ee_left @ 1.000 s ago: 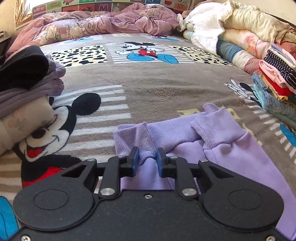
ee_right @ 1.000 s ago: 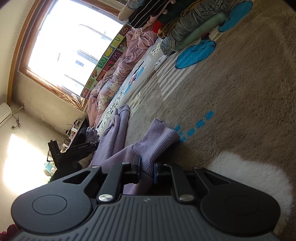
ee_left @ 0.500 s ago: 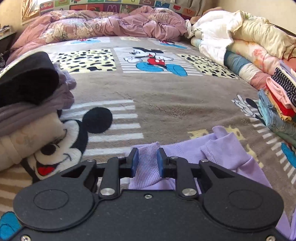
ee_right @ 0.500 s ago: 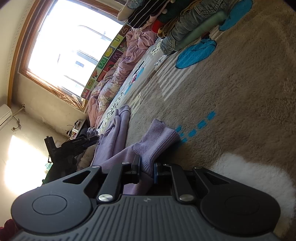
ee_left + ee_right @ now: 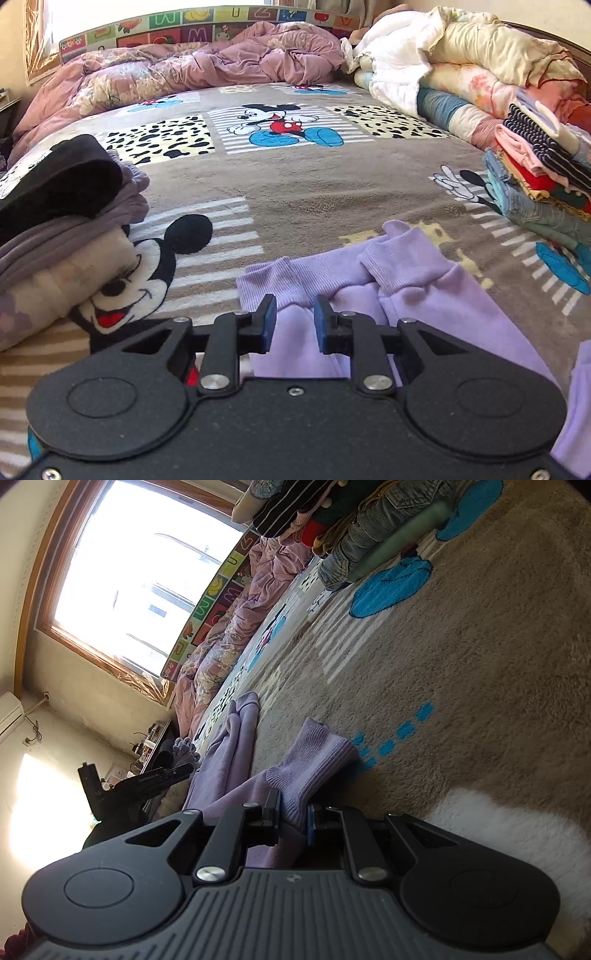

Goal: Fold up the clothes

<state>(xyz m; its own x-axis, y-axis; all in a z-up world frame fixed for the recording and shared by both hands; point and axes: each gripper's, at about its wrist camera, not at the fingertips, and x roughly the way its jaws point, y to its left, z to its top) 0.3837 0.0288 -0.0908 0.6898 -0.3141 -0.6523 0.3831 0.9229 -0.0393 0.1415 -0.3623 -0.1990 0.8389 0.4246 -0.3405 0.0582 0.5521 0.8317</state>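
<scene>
A lilac garment (image 5: 424, 302) with ribbed cuffs lies on the Mickey Mouse blanket (image 5: 295, 199). My left gripper (image 5: 292, 317) is shut on the fabric just behind one ribbed cuff (image 5: 273, 280), which bunches in front of the blue pads. In the right wrist view the same lilac garment (image 5: 229, 753) stretches away along the blanket. My right gripper (image 5: 293, 812) is shut on another ribbed cuff (image 5: 314, 757), which sticks out past the fingers. The left gripper (image 5: 186, 770) shows there as a black tool at the garment's far end.
A stack of folded clothes (image 5: 535, 173) stands at the right edge of the bed, and a rolled pile (image 5: 55, 206) sits at the left. A pink duvet (image 5: 221, 62) and heaped quilts (image 5: 461, 55) lie at the back. A window (image 5: 129, 572) is behind.
My left gripper has risen and drawn back, and the cuff in its jaws has lifted with it. The right gripper has kept still, shut on its cuff.
</scene>
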